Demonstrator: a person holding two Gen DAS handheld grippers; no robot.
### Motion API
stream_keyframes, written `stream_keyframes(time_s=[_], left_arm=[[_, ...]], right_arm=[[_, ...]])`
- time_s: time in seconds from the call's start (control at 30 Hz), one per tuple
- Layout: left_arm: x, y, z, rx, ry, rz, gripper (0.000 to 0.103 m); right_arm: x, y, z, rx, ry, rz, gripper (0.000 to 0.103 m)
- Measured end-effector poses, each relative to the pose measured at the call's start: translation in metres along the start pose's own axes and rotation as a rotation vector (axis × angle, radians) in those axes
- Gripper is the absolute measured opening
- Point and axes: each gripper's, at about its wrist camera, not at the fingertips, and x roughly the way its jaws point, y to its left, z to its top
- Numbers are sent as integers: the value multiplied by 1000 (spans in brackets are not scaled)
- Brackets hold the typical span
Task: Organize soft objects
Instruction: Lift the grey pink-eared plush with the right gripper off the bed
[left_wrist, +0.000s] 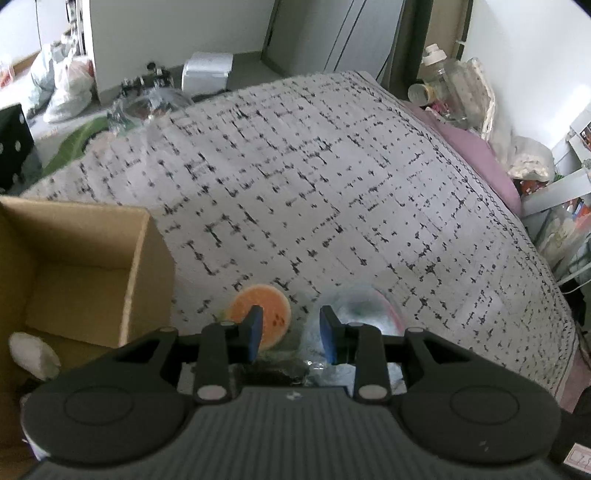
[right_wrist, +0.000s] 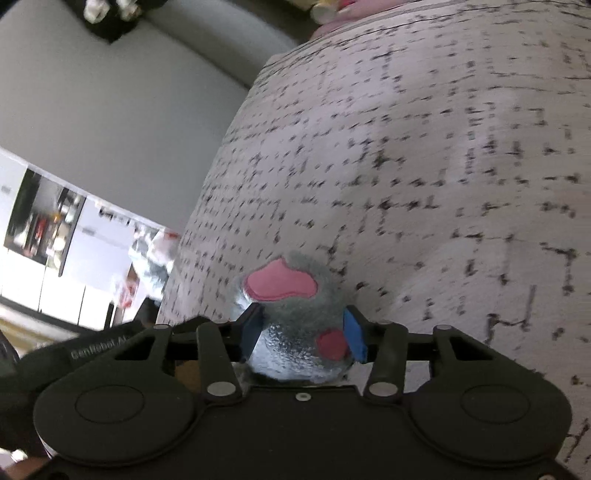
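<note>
1. Two grippers work over a bed spread with a grey-white cover (left_wrist: 332, 184) printed in broken black checks; every place below is given from that cover.
2. At the cover's near left corner stands an open cardboard box (left_wrist: 140, 266), with a pale soft thing (left_wrist: 33, 354) lying inside at its near end.
3. Near the cover's front edge lie an orange round plush (left_wrist: 273, 314) and, just beside it, a blurred clear-wrapped bundle (left_wrist: 358, 310).
4. The left gripper (left_wrist: 291, 334) hangs above those two with its blue pads apart, touching neither as far as shows.
5. The right gripper (right_wrist: 301, 334) is clamped on a grey plush toy (right_wrist: 295, 325) with pink patches, held above the cover.
6. Beyond the cover's far edge sit a grey floor (left_wrist: 243, 70), a silver box (left_wrist: 207, 72) and plastic bags (left_wrist: 66, 88); along its right edge runs a pink sheet (left_wrist: 476, 155) beside cluttered shelves (left_wrist: 565, 206).
</note>
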Motion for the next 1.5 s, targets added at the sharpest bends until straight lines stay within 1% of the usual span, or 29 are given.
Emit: stream_keyframes(time_s=[0.17,0.3,0.37,0.5,0.57,0.67,0.73,0.77,0.8,0.83,0.93,1.1,1.17,1.23,1.33,1.5], left_arm=[[15,-8,-1,-33,34,-55,31],[27,-13,-4,-50,53,-71,31],[33,-14,-4,-55,61,-65,31],[37,-12,-2,-79,78,-105,31],[37,-10,0,-85,82,-108,31],[38,-12,3,-66,81,-117,31],[40,-15,3,-62,91,-131,27],[41,-17,3,-55,92,-125,27],[40,-19,3,-49,90,-121,27],[40,-20,3,-47,88,-119,25],[34,-23,4,-28,82,-125,25],[14,-29,6,57,53,-135,25],[6,-28,5,61,47,-151,25],[-2,-27,3,62,43,-168,25],[-15,-28,-1,71,24,-173,25],[-28,-26,-7,56,20,-197,25]], right_arm=[[-1,-10,4,50,-8,7,44],[0,-12,4,73,-5,32,45],[-1,-13,5,85,-4,49,45],[4,-12,6,94,15,73,47],[5,-10,6,89,16,84,47],[12,-7,4,55,24,60,48],[18,-7,3,42,33,31,48],[18,-8,3,44,31,32,47],[18,-8,3,44,25,31,42],[17,-9,3,43,20,31,36],[11,-7,1,18,9,39,28],[0,-2,0,-16,-10,51,25],[-6,1,1,-32,-22,48,24],[-16,5,-1,-42,-34,71,24],[-28,10,-5,-60,-57,85,23],[-42,11,-11,-50,-70,87,23]])
